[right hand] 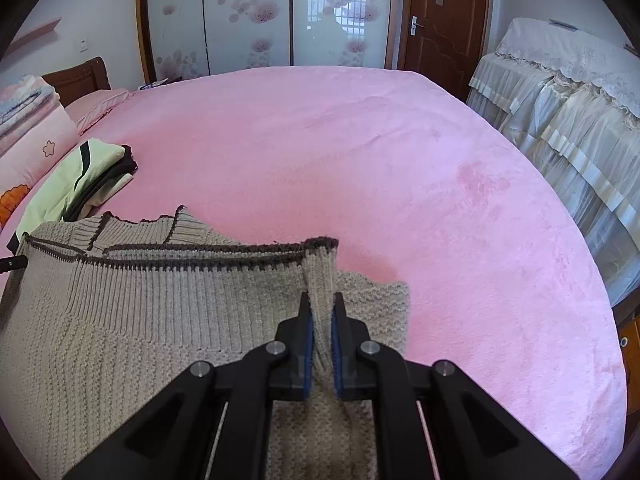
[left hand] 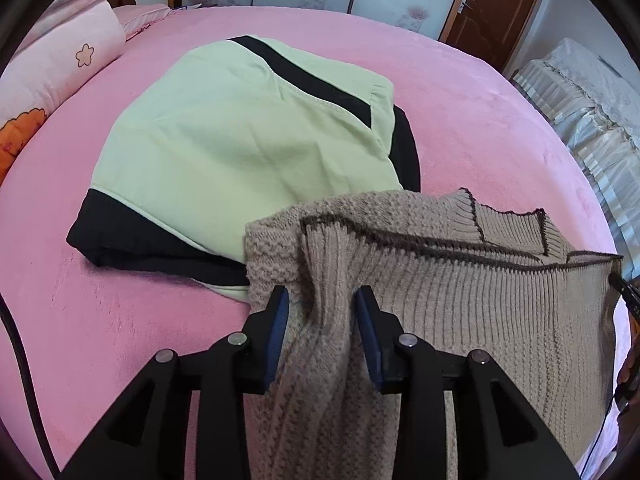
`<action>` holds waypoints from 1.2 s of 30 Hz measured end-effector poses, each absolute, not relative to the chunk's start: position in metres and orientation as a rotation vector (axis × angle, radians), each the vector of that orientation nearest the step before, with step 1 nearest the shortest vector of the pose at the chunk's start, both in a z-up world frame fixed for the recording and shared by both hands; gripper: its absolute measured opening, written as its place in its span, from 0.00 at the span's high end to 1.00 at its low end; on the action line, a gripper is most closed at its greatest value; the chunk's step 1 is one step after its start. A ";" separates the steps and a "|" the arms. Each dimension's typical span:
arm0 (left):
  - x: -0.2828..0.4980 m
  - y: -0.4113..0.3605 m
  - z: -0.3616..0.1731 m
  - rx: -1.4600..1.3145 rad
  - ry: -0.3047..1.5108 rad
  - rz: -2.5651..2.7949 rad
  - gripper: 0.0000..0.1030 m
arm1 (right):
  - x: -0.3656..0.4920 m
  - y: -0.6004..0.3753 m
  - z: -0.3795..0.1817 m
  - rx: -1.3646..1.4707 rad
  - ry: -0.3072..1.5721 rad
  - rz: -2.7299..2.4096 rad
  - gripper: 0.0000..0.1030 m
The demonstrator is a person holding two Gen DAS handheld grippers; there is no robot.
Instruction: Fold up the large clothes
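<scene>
A beige knit sweater [left hand: 460, 300] with a dark brown trim along its ribbed hem lies at the near edge of the pink bed [left hand: 480, 120]. My left gripper [left hand: 322, 300] has a thick bunch of the hem's left end filling the space between its blue pads, jaws partly apart around it. In the right wrist view, my right gripper [right hand: 321, 304] is shut on a narrow fold of the sweater [right hand: 140, 320] at the hem's right end. The hem runs stretched between the two grippers.
A folded pale green and black garment [left hand: 240, 132] lies on the bed just beyond the sweater's left end. Pink pillows [left hand: 60, 60] sit at the far left. Lace-covered furniture [right hand: 560, 112] stands right of the bed [right hand: 360, 160], wardrobe doors and a brown door behind.
</scene>
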State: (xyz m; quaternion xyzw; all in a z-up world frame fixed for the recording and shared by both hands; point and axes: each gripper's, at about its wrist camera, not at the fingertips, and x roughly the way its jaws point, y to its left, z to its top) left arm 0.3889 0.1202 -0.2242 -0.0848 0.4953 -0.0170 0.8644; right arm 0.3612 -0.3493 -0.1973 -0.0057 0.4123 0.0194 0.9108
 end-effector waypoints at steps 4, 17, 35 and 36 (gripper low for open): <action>0.401 0.118 -0.230 -0.157 1.054 -0.035 0.68 | 0.362 -0.352 -0.199 0.002 0.852 0.044 0.93; 0.370 0.083 -0.187 -0.008 0.873 0.113 0.92 | 0.344 -0.350 -0.180 0.004 0.811 -0.002 0.94; 0.420 0.075 -0.158 0.020 0.745 0.278 0.92 | 0.396 -0.362 -0.163 0.027 0.756 -0.148 0.94; 0.427 0.074 -0.169 0.030 0.761 0.289 0.92 | 0.402 -0.361 -0.172 0.027 0.780 -0.157 0.94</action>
